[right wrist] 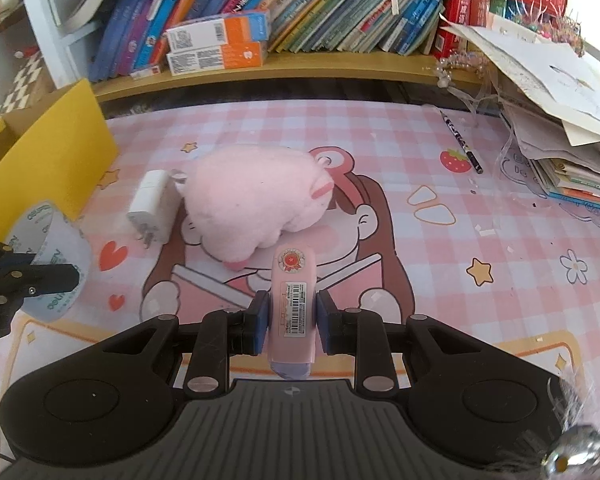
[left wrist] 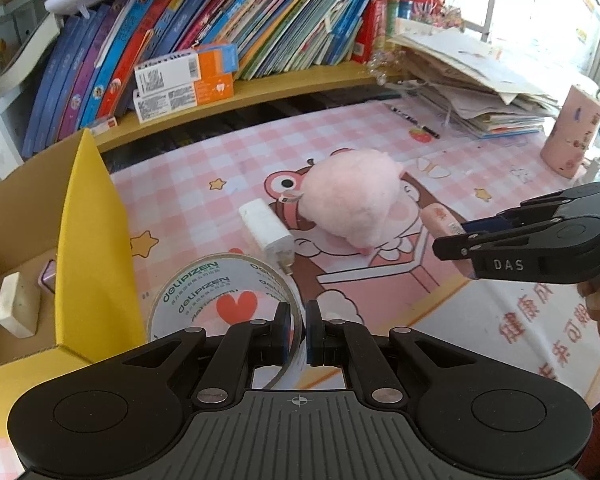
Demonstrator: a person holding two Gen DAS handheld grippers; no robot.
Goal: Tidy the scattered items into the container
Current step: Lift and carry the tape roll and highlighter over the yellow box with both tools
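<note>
My left gripper [left wrist: 298,330] is shut on the wall of a clear tape roll [left wrist: 196,288], held just right of the yellow cardboard box [left wrist: 88,240]. An eraser [left wrist: 18,306] lies inside the box. My right gripper [right wrist: 292,316] is shut on a slim pink case [right wrist: 294,296] with a barcode sticker, held above the mat. A pink plush toy [right wrist: 252,204] and a white charger [right wrist: 150,208] lie on the pink checked mat between the box and the right gripper. The right wrist view shows the tape roll [right wrist: 48,256] in the left gripper [right wrist: 66,274] at the far left.
A bookshelf full of books [left wrist: 220,32] and two orange-white cartons [left wrist: 184,80] run along the back. A messy paper stack [right wrist: 560,140] fills the right side, with a pencil [right wrist: 462,142] beside it. A pink cup [left wrist: 572,132] stands at the far right.
</note>
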